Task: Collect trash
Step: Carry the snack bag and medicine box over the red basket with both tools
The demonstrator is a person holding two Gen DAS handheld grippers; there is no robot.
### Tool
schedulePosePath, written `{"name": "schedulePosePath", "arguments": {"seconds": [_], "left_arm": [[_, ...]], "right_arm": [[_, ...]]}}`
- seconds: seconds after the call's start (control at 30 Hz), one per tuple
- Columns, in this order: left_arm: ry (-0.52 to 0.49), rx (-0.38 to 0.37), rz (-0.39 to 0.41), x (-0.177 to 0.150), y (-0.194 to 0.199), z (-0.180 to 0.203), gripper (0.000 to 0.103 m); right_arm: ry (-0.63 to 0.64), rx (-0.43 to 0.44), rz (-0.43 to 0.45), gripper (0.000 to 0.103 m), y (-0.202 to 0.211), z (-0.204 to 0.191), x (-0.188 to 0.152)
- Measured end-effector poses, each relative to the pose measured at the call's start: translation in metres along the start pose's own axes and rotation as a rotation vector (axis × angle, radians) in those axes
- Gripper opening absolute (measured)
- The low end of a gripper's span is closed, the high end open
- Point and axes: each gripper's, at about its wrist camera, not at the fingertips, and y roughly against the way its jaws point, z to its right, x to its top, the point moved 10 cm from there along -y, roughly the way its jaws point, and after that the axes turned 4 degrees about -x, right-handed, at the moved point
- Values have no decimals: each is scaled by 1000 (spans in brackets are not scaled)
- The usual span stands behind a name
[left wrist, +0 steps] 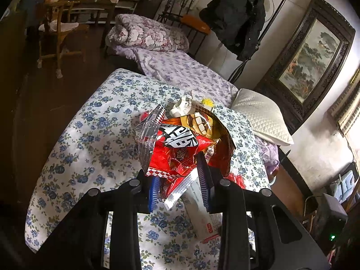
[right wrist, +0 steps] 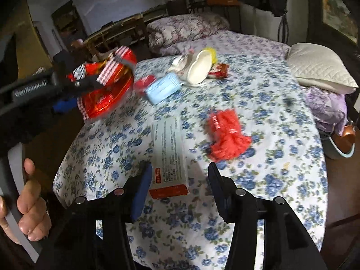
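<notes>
My left gripper (left wrist: 180, 186) is clamped on a bundle of wrappers (left wrist: 180, 144), red and gold foil with clear plastic, carried above the blue-flowered quilt (left wrist: 90, 135). In the right wrist view the same bundle (right wrist: 108, 85) hangs at the left, out past the quilt's left edge, blurred. A hand (right wrist: 29, 200) grips the gripper's handle at lower left.

To the left of the bed is dark floor, open as far as a wooden chair (left wrist: 56, 33).

My right gripper (right wrist: 177, 186) stands with jaws parted and nothing pressed between them. A white carton with a red end (right wrist: 169, 155) lies flat on the quilt just ahead, its near end between the fingers (right wrist: 144, 180) as seen from here; whether it touches either one I cannot tell.

Right of the carton, apart from it, lies a crumpled red wrapper (right wrist: 227, 135) with bare quilt all round.

Farther back, mid-bed: a light blue face mask (right wrist: 162, 87), then a white cup-like container on its side (right wrist: 198, 67), something yellow behind it, and a small red-and-white packet (right wrist: 218, 70) touching its right side.

At the far right a white quilted pillow (right wrist: 319, 67) lies at the bed's edge, purple cloth bunched below it. The near right of the quilt is bare up to its rim.
</notes>
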Motion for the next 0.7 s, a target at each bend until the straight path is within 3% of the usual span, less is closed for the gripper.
{"name": "schedulePosePath", "arguments": {"seconds": [0.13,0.23,0.27,0.33,0.7], "left_arm": [[0,-1,-1,1,-1,0,32],[4,-5,-4,1,-3,1,32],[4,-5,-5,2,-4,1,32],[4,-1,-2,2,-4,0,32],[58,17,-2,5,-6,-21,32]], "right_arm": [[-1,16,-63,53,-23,-11,1],[39,-19,-90,53,-41,-20,4],[57,-40,-103,48,-47,-21,1],[75,-57,-91,43,-48,-24,1],[-16,-19,-9,42,-26,-9,7]]}}
